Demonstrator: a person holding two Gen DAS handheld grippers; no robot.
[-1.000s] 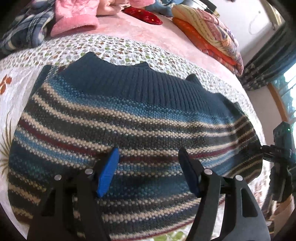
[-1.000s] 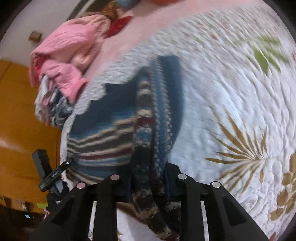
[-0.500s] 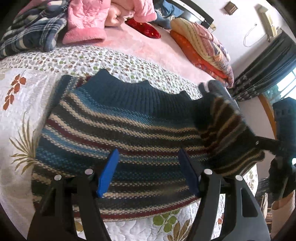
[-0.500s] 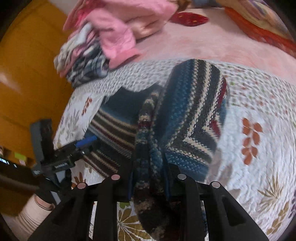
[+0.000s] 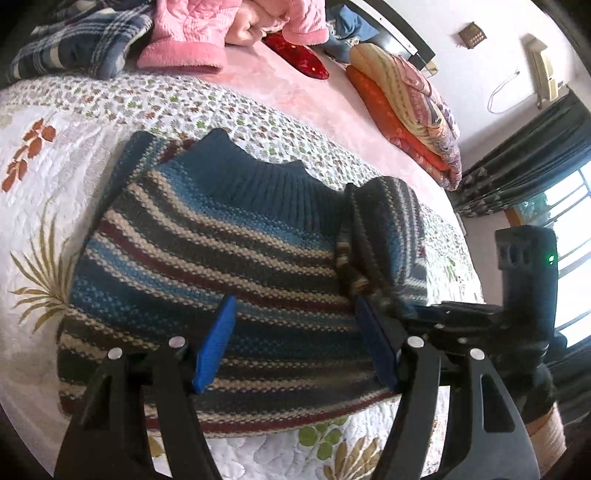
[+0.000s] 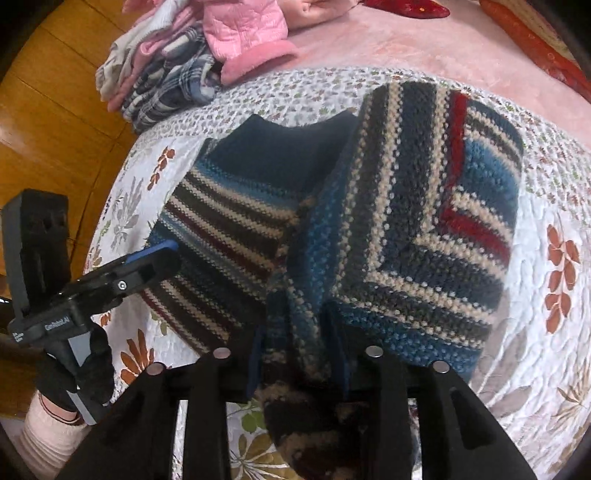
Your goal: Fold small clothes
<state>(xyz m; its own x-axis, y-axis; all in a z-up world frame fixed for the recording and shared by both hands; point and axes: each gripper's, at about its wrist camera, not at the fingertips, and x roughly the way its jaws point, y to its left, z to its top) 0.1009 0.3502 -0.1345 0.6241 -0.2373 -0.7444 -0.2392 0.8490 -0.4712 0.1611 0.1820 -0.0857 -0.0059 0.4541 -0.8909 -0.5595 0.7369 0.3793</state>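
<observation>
While the bed (image 5: 303,92) carries everything in view, its near part is covered by a white quilted bedspread (image 5: 44,177) printed with leaves and small flowers, and its far part by a pink blanket (image 6: 406,40). A striped knit sweater (image 5: 207,258) in blue, cream, dark grey and maroon lies flat on the bedspread, with its dark blue ribbed collar (image 5: 255,177) pointing toward the far side of the bed. One sleeve (image 6: 424,206) is folded in over the sweater body, lying diagonally across the stripes.

Beyond the sweater, a pile of clothes (image 5: 177,33) rests on the pink blanket, including a pink quilted garment and a dark plaid one. Folded orange and patterned quilts (image 5: 410,110) are stacked at the far right in the left wrist view, near a dark curtain (image 5: 532,158).

The right claw (image 6: 299,354) is closed on the cuff end of the folded sleeve, with the knit bunched between its jaws and hanging below them. The left claw (image 5: 295,339) hovers over the lower body of the sweater with its blue pads (image 5: 216,343) spread wide and nothing between them. A black-gloved hand (image 6: 79,373) grips the handle of the left claw in the right wrist view.
</observation>
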